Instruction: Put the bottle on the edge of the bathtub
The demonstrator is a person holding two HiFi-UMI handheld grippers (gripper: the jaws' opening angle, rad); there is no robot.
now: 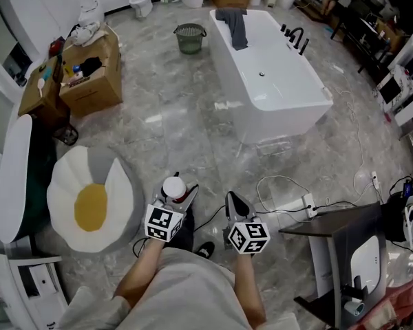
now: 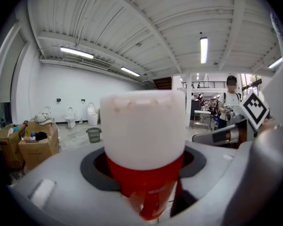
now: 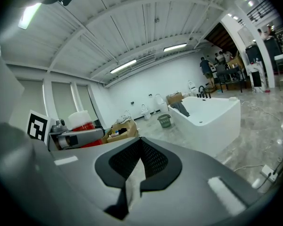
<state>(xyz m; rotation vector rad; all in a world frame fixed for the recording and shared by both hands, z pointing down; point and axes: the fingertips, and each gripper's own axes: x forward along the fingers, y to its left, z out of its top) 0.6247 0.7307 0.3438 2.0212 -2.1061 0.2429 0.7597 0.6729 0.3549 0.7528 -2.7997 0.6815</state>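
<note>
Head view: the carrying step is in hand, I judge; the bottle (image 1: 173,185) sits in the left gripper (image 1: 179,196) low in the frame, close in front of the person, while the bathtub (image 1: 282,119) stands well apart across the marble floor; its rim carries only a dark cloth (image 1: 233,26) draped over the far end and a black tap (image 1: 296,40) on one long side; the right gripper (image 1: 234,205) hangs just beside the left one. The next move calls for bringing the bottle across to the tub and setting it down upright; the rim looks narrow, so the base should sit squarely on it before the jaws part.

Left gripper view: the jaws are closed on the bottle's red body (image 2: 148,187) under its broad white cap (image 2: 144,126); the cap fills the middle and blocks the way ahead, so the tub does not show here; the body is blurred so near the lens that how squarely the pads sit is hard to say.

Right gripper view: the jaws are pressed together with nothing between them; this view alone of the two gripper views shows the tub and its near rim plainly, and it catches the bottle from the side, standing upright in the left gripper.
</note>
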